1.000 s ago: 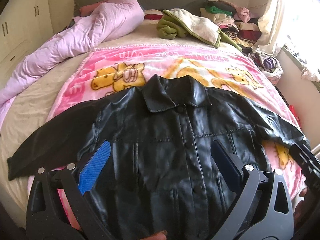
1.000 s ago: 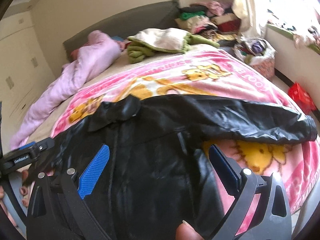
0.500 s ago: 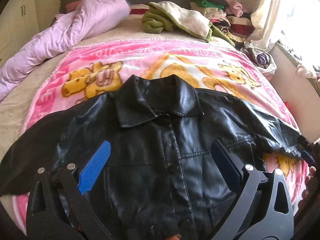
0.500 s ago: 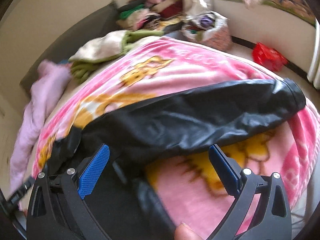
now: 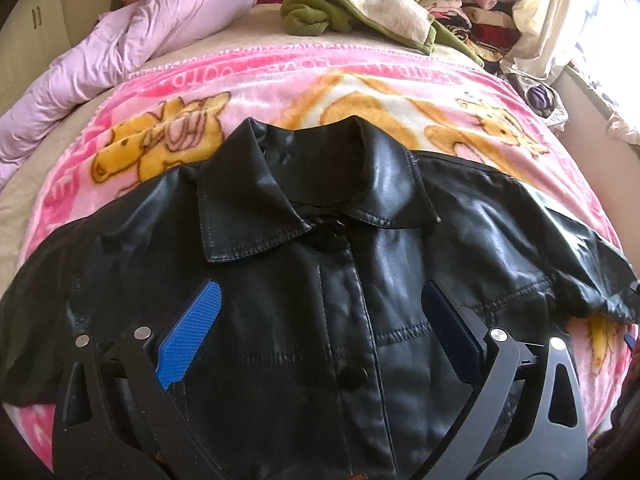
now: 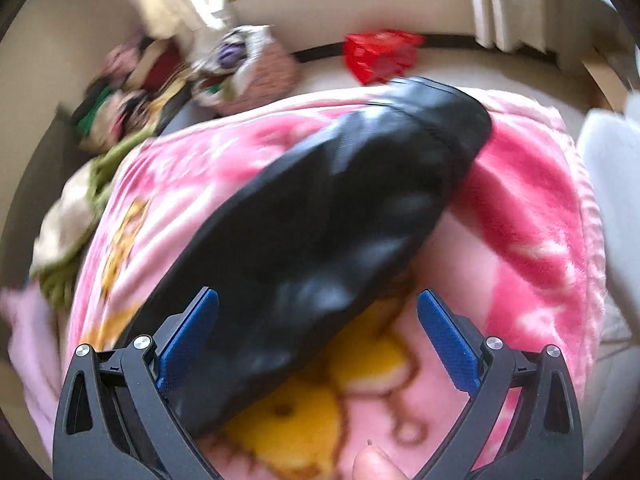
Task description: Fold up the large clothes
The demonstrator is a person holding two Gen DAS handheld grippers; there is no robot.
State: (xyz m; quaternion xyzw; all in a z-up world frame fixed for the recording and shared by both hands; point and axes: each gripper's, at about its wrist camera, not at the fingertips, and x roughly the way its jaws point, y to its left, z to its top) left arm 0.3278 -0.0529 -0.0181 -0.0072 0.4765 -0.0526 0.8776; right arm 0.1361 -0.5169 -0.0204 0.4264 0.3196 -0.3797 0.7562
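A black leather jacket (image 5: pixel 320 272) lies face up and buttoned on a pink cartoon-bear blanket (image 5: pixel 280 92), collar away from me, sleeves spread to both sides. My left gripper (image 5: pixel 320 320) is open and empty, hovering over the jacket's chest. In the right wrist view the jacket's right sleeve (image 6: pixel 340 232) runs diagonally across the blanket (image 6: pixel 520 240) to its cuff at the upper right. My right gripper (image 6: pixel 318 328) is open and empty above the sleeve's lower part. That view is blurred by motion.
A lilac duvet (image 5: pixel 140 40) lies at the bed's far left. A green and cream garment (image 5: pixel 360 8) and a pile of clothes (image 5: pixel 460 8) sit at the head. A red bag (image 6: pixel 380 56) lies on the floor past the bed edge.
My left gripper has moved forward over the jacket toward the collar. My right gripper has swung right, from the jacket body out along the right sleeve toward the cuff.
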